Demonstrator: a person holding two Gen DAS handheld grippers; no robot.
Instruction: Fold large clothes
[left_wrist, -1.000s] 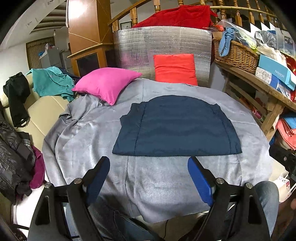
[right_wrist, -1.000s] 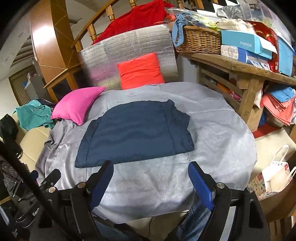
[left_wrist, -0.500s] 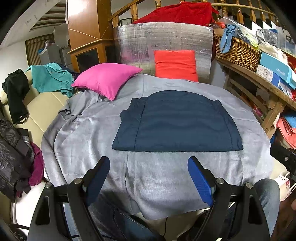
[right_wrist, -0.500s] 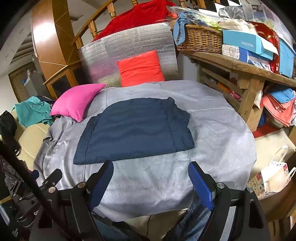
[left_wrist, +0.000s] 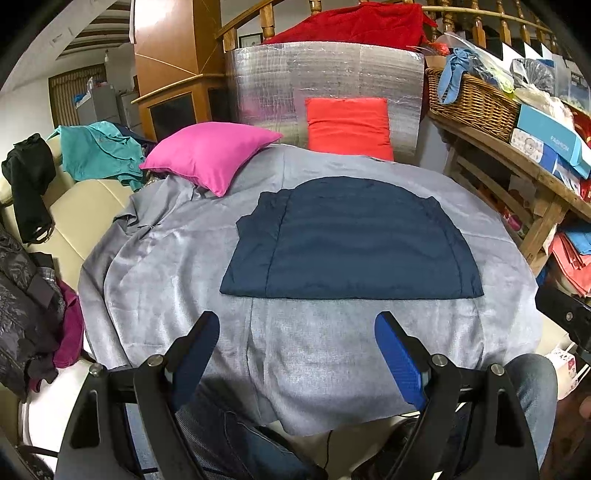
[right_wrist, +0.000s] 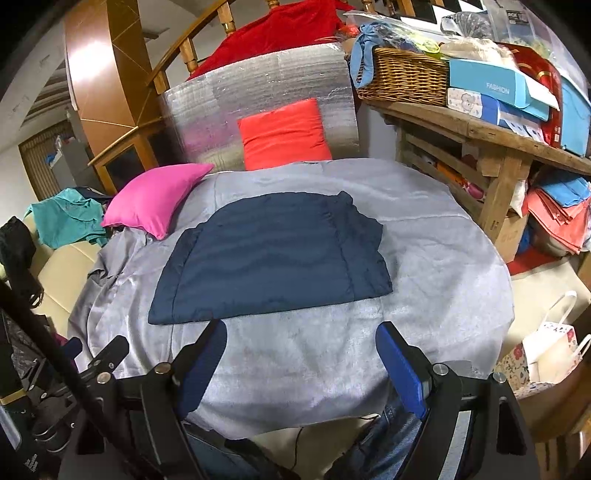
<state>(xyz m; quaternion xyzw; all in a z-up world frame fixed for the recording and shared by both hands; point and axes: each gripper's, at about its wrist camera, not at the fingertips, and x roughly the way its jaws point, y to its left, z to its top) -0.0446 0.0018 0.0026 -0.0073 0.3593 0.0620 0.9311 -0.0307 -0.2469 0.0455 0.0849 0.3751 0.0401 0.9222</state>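
Observation:
A navy blue garment (left_wrist: 351, 240) lies flat and folded into a broad rounded block on the grey cloth (left_wrist: 177, 280) that covers the round table; in the right wrist view the same garment (right_wrist: 273, 258) sits mid-table. My left gripper (left_wrist: 297, 332) hangs open near the table's front edge, short of the garment's straight near hem, with nothing between its blue pads (left_wrist: 397, 360). My right gripper (right_wrist: 301, 339) is also open and holds nothing, just in front of the hem. Both point down at the table.
A pink cushion (left_wrist: 210, 157) and a red cushion (left_wrist: 349, 127) rest at the table's far side against a silver foil panel (left_wrist: 325, 74). A wooden shelf (right_wrist: 480, 129) with a wicker basket (right_wrist: 406, 75) and boxes stands right. A cream sofa (left_wrist: 88, 203) with clothes lies left. A person's jeans-clad knees (left_wrist: 532, 384) sit below.

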